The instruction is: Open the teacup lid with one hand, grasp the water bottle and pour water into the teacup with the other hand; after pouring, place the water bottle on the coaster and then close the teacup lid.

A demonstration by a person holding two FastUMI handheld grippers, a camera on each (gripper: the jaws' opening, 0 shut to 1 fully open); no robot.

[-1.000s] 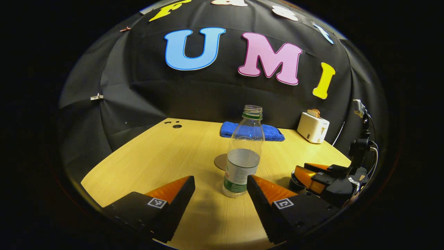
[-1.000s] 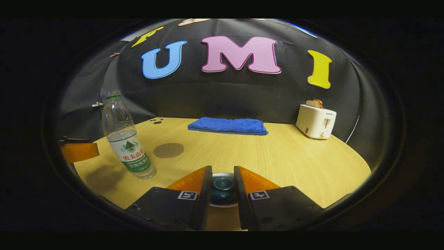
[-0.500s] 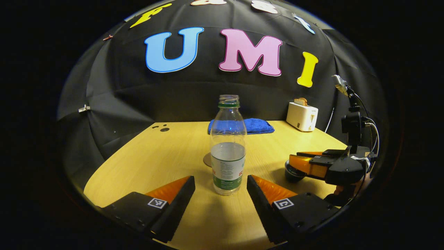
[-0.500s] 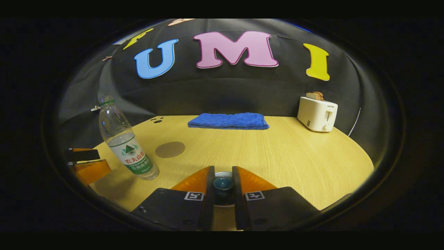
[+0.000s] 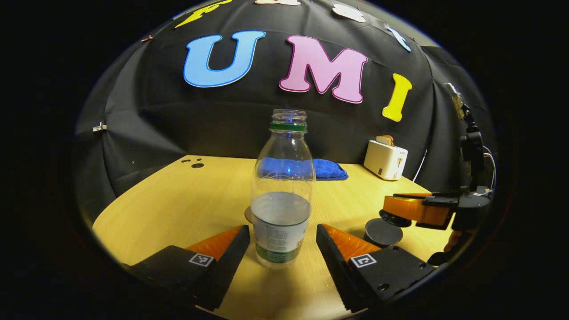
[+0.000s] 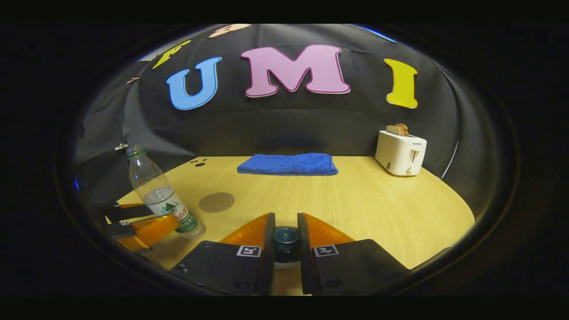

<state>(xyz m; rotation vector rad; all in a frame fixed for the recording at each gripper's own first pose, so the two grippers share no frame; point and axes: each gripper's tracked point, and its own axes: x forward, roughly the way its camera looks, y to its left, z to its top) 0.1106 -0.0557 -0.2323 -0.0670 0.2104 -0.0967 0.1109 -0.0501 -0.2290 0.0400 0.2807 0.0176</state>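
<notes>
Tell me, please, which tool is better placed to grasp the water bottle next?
The left tool. It is open with the water bottle standing between its fingers, while the right tool is shut on the teacup lid.

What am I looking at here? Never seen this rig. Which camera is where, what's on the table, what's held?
There is no robot arm: a person holds a two-finger gripper in each hand, and each carries a fisheye camera looking along its own fingers.

In the left gripper view, the left gripper is open, with the uncapped, part-full water bottle standing between its fingers, not yet squeezed. To the side, the right gripper holds the teacup lid just above the open teacup.

In the right gripper view, its fingers are shut on the lid's knob.

On the wooden table are also a round coaster, a folded blue towel and a white toaster.
</notes>
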